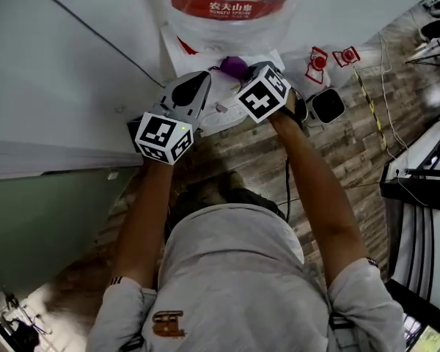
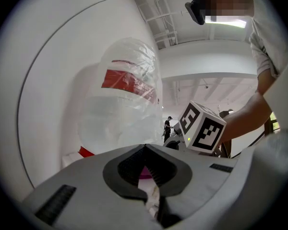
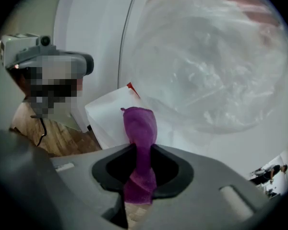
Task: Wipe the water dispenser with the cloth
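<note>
- Dispenser: white, set against the wall, only its top in the head view.
- Bottle standing on the dispenser, wrapped in clear plastic, with a red label band.
- Cloth: purple, bunched into an upright roll just over the dispenser's top, near the bottle's base; contact with the top not clear.
- Right gripper over the dispenser's top, clamped on the cloth, jaws drawn in tight on its middle, the cloth's end poking out past the tips toward the bottle.
- Left gripper just beside the right one, over the dispenser's front edge, pointed at the bottle; jaws closed tip to tip, nothing gripped, a sliver of purple visible through the slit behind the tips.
- Arms stretched forward from a grey shirt toward the dispenser, one behind each gripper.
- Floor of wood planks beside the dispenser.
- Small white box with a dark top on the floor near the dispenser's foot.
- Thin cables trailing over the planks farther from the dispenser.
</note>
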Demonstrator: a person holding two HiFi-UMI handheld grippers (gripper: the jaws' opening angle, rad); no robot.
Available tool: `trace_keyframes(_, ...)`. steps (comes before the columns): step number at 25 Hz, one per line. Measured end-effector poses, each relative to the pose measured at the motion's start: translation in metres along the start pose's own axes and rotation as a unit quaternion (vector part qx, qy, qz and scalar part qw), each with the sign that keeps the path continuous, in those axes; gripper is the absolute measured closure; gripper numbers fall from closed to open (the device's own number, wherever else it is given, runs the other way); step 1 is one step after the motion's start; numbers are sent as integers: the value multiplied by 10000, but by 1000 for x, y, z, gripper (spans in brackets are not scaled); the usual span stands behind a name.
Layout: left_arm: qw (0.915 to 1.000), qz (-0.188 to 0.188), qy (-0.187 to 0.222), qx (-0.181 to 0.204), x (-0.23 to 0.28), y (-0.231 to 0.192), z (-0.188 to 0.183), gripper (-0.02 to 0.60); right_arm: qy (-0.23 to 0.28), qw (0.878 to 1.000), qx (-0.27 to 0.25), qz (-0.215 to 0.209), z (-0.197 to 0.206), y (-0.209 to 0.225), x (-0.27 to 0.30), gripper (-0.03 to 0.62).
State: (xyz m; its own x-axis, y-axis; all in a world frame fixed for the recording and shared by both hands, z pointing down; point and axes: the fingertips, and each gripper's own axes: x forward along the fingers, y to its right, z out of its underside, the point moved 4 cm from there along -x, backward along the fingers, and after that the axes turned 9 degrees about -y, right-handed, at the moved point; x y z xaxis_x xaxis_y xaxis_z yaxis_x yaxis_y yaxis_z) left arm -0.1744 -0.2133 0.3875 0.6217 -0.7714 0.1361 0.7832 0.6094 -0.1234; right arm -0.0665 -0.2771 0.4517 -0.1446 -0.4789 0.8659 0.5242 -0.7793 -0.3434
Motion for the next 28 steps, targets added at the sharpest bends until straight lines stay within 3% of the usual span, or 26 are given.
trace_keyframes(9, 9996, -273, -71, 36, 32, 42, -5, 583, 129, 9974, -698, -156, 14, 28, 4, 500)
trace_keyframes(22, 9997, 211, -124, 19, 64, 59, 1, 583, 10, 9930, -1180, 74, 33, 57, 14, 500)
trace_keyframes(28, 9997, 69, -244, -4, 81, 65, 5, 583, 267, 9912, -1294, 22, 36, 59, 12, 500)
